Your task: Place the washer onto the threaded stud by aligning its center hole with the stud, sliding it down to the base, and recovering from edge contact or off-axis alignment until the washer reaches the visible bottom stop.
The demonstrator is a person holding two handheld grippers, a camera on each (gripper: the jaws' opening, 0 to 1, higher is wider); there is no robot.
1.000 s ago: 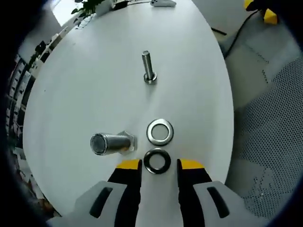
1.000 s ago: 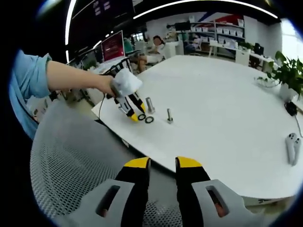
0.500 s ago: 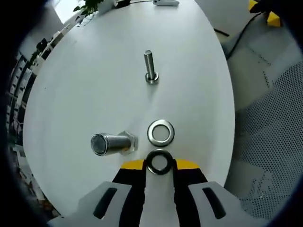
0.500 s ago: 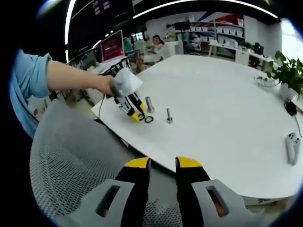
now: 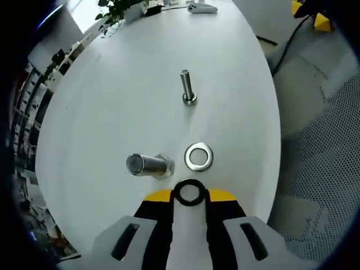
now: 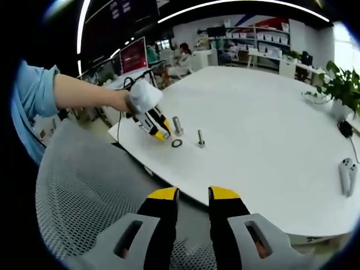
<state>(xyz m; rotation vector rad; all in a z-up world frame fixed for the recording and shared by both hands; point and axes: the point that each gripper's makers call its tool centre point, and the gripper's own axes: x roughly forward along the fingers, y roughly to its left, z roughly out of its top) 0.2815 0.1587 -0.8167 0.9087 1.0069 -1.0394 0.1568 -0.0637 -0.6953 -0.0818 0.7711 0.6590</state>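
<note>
In the left gripper view, my left gripper [image 5: 189, 194] is shut on a dark washer [image 5: 189, 192], held at its yellow fingertips above the near part of the white table [image 5: 101, 112]. A silver washer [image 5: 199, 157] lies flat just beyond it. A thin threaded stud [image 5: 187, 87] stands upright farther out. In the right gripper view, the left gripper [image 6: 159, 134] hangs near the table's left edge, left of the silver washer [image 6: 176, 143] and the stud [image 6: 201, 138]. My right gripper [image 6: 193, 194] is open with nothing in it, off the table over a mesh chair.
A thick bolt [image 5: 147, 165] rests on the table left of the silver washer; it is also in the right gripper view as the thick bolt [image 6: 178, 125]. A grey mesh chair [image 6: 84, 191] stands by the table edge. A white controller [image 6: 347, 174] and a plant [image 6: 343, 84] are at the far right.
The left gripper shut on the dark washer and has lifted it off the table, pulling back a little. The right gripper has stayed still.
</note>
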